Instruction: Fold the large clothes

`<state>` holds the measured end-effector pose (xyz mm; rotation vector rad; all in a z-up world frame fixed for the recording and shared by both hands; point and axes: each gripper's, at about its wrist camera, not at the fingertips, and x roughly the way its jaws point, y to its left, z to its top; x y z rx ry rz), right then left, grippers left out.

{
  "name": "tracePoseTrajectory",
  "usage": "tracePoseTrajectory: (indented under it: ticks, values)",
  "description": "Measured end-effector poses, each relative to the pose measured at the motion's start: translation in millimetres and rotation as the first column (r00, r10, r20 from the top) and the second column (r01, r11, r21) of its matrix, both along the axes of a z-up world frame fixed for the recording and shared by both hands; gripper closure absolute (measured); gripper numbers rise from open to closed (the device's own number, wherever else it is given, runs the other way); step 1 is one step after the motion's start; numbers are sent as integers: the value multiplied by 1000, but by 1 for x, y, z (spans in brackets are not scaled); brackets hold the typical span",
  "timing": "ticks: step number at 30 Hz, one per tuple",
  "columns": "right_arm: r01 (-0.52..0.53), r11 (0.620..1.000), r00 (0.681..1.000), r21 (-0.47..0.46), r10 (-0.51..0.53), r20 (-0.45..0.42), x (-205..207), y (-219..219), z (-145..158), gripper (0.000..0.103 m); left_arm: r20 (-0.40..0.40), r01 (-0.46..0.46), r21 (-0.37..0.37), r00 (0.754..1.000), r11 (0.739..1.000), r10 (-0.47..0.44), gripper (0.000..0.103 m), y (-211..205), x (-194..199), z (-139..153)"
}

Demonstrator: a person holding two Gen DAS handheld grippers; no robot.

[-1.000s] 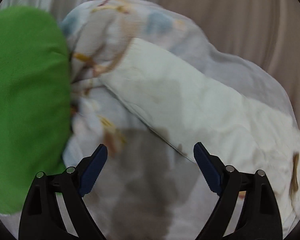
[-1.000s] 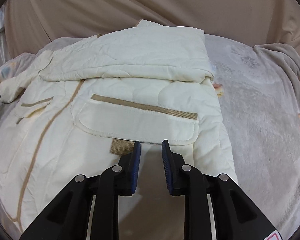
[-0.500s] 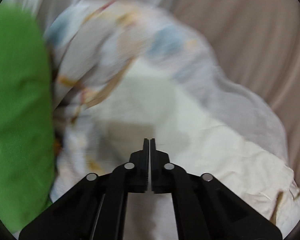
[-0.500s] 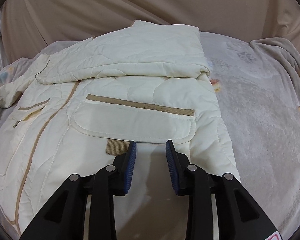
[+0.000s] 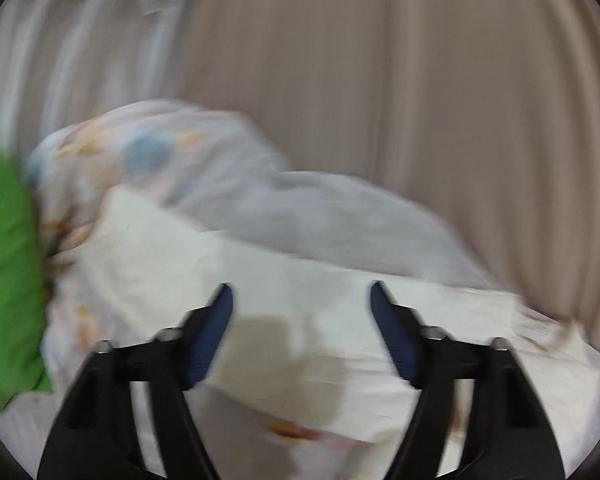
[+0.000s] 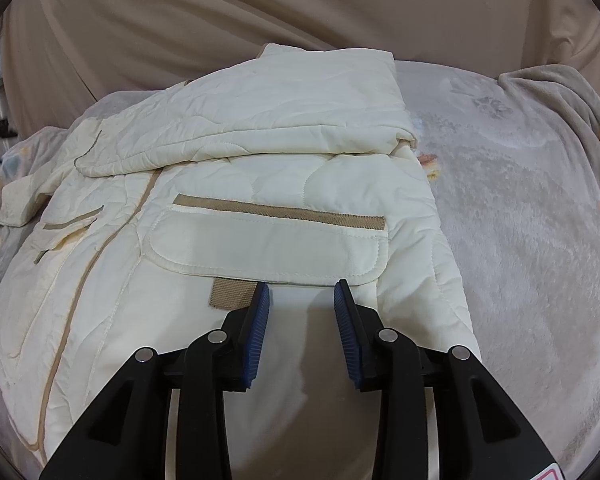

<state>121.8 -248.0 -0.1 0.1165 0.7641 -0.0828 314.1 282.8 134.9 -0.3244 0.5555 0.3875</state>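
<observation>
- left gripper (image 5: pixel 300 292): jaws just spread apart, nothing between, above cream sleeve (image 5: pixel 260 280), view blurred
- right gripper (image 6: pixel 302 292): jaws parted, just widening, empty, over quilted jacket (image 6: pixel 240 160) near pocket flap (image 6: pixel 268 248)

1. A bed (image 6: pixel 520 264) under a grey plush blanket with faint prints is carrying everything.
2. A cream quilted jacket (image 6: pixel 228 184) is lying flat on the blanket, its top part folded over, tan trim facing up.
3. A green cushion (image 5: pixel 4 280) is lying at the bed's left edge, just beside the jacket's sleeve (image 5: pixel 204 264).
</observation>
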Motion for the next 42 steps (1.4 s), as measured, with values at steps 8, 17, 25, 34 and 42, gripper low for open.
tracePoseTrajectory:
  ticks: [8,17,25,34,42]
  values:
    - [-1,1000,1000,-6,0,-4,0,1,-1,69,-152,-346,-32,929,938,338,32,166,-28,-58]
    - [2,1000,1000,-25,-2,-9,2,2,-1,69,-178,-194,-142,970,971,168,103,189,3,-64]
    - [1,1000,1000,-24,-2,-9,2,2,-1,68,59,183,-12,982,983,-182,103,10,2,44]
    - [-1,1000,1000,2,1,3,-1,-1,0,68,74,389,-11,919,921,-388,60,-137,-4,55]
    - [-2,1000,1000,9,2,3,-1,-1,0,67,-96,-62,10,993,998,63,32,36,5,-18]
